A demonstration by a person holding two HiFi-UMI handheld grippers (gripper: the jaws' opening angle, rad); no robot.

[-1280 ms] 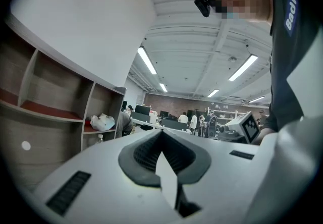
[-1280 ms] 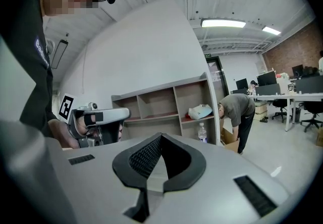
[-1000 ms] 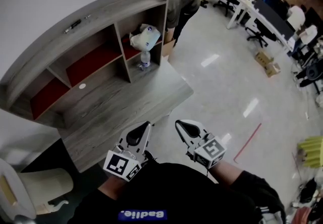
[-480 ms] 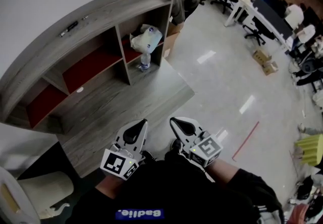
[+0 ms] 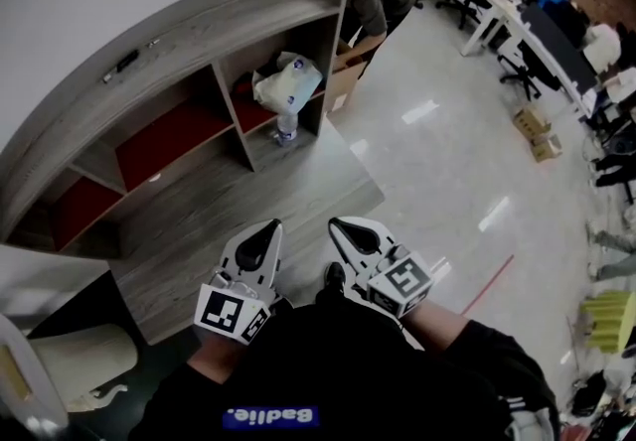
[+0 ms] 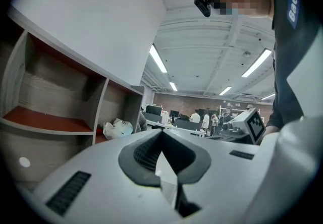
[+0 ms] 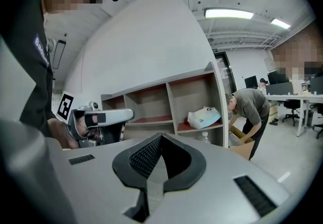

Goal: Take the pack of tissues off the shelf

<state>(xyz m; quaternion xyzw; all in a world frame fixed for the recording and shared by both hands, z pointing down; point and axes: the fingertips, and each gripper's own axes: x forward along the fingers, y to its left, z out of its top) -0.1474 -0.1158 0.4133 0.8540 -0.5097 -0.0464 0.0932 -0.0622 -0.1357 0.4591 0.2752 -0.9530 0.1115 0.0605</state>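
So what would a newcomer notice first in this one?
The white pack of tissues lies on the red board in the rightmost compartment of the grey shelf, with a water bottle standing just below it. Low in the head view, the left gripper and right gripper hang side by side close to the person's body, fingers shut and empty, short of the shelf.

The pack of tissues (image 5: 288, 80) lay in the right-hand compartment of the shelf (image 5: 179, 40), above what seemed a small bottle (image 5: 285, 124), while the left gripper (image 5: 262, 236) and right gripper (image 5: 348, 231) hung side by side, well apart from it.
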